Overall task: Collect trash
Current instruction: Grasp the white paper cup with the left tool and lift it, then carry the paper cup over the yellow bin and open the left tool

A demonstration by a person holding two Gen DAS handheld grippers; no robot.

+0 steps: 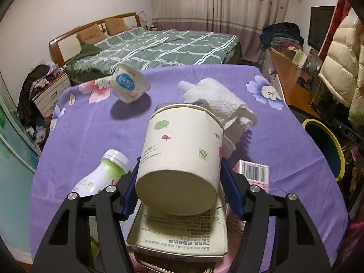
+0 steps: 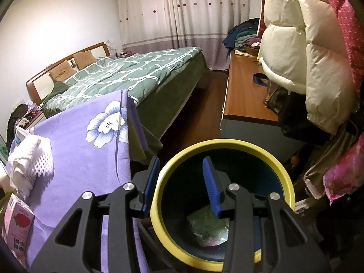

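Observation:
My left gripper [image 1: 179, 161] is shut on a cream paper tub [image 1: 182, 141] with small leaf prints; both blue pads press its sides and it tilts above a printed box [image 1: 182, 234]. On the purple flowered tablecloth [image 1: 284, 147] lie a white-and-green bottle [image 1: 102, 175], a pink carton [image 1: 254, 175], a tipped pudding cup [image 1: 128, 84] and crumpled white paper and foam net [image 1: 218, 100]. My right gripper [image 2: 181, 160] is open astride the yellow rim of the dark bin [image 2: 227, 144], one finger outside and one inside. Green wrapper trash [image 2: 209, 227] lies at the bin's bottom.
The bin [image 1: 327, 145] stands just off the table's right edge. A bed with a green quilt [image 2: 127, 75] is behind the table. A wooden cabinet [image 2: 243, 91] and hanging padded coats [image 2: 307, 56] crowd the right side of the bin.

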